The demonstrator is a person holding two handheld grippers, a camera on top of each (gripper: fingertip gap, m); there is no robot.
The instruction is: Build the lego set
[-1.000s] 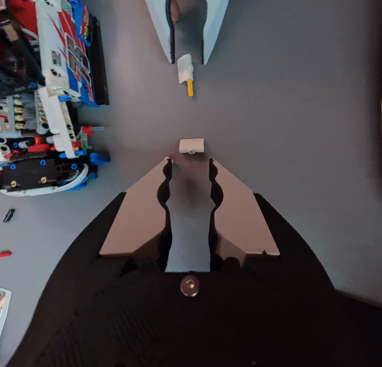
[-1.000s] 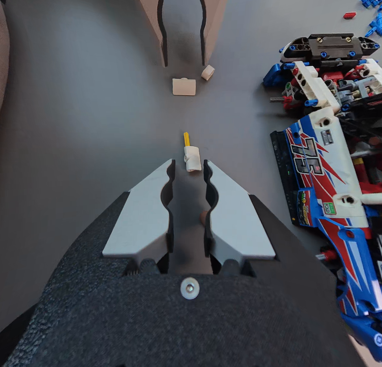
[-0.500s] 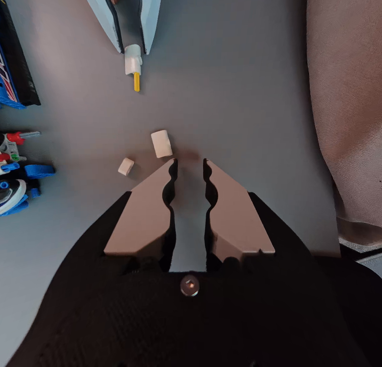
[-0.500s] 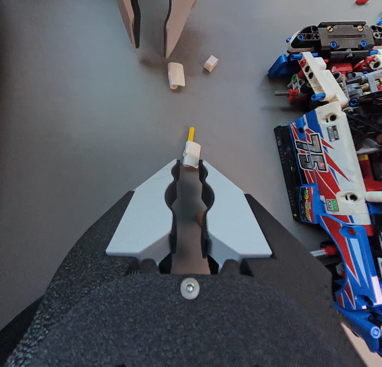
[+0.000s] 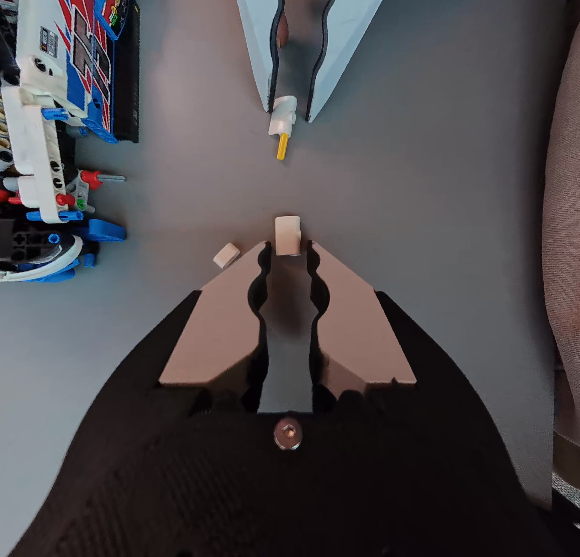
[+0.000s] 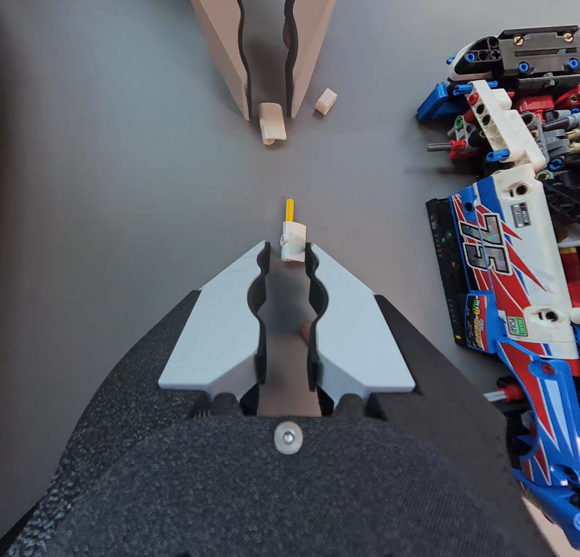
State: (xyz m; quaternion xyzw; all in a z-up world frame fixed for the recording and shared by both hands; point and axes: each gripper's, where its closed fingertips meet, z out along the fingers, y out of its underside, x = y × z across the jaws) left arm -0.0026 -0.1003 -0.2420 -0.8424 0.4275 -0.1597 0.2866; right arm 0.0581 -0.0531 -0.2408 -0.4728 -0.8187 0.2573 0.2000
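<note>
Grey table point(image 5: 439, 197) under both tools, tips facing each other across a short stretch of bare surface. Left hand-held gripper point(image 5: 287, 244), tan-fingered, spread, with a cream connector piece point(image 5: 287, 236) lying between its fingertips; gaps visible on both sides, so not pinched, though contact with the right tip cannot be ruled out. Same piece seen from the opposite side point(image 6: 271, 123), partly between the tan tips and partly poking out beyond them. Just outside the left tip, a small cream bush point(image 5: 226, 255), apart from the finger. Right hand-held gripper point(image 6: 287, 244), pale grey-fingered, likewise spread, with a white connector point(image 6: 293, 240) at its tips and a yellow axle point(image 6: 289, 210) sticking out of the connector's far end, pointing toward the other tool. White connector close against one tip, a clear gap at the other; resting on the table, not clamped. From the left wrist view, same white connector point(image 5: 283, 115) and yellow axle point(image 5: 282, 146) straight ahead, well beyond the cream piece. Off to the left of the left tool, and to the right of the right one, a partly built race car model point(image 6: 514, 253) in white, blue and red with black and grey framework. Farther right of the left tool, brown fabric point(image 5: 565, 228) along the frame edge.
</note>
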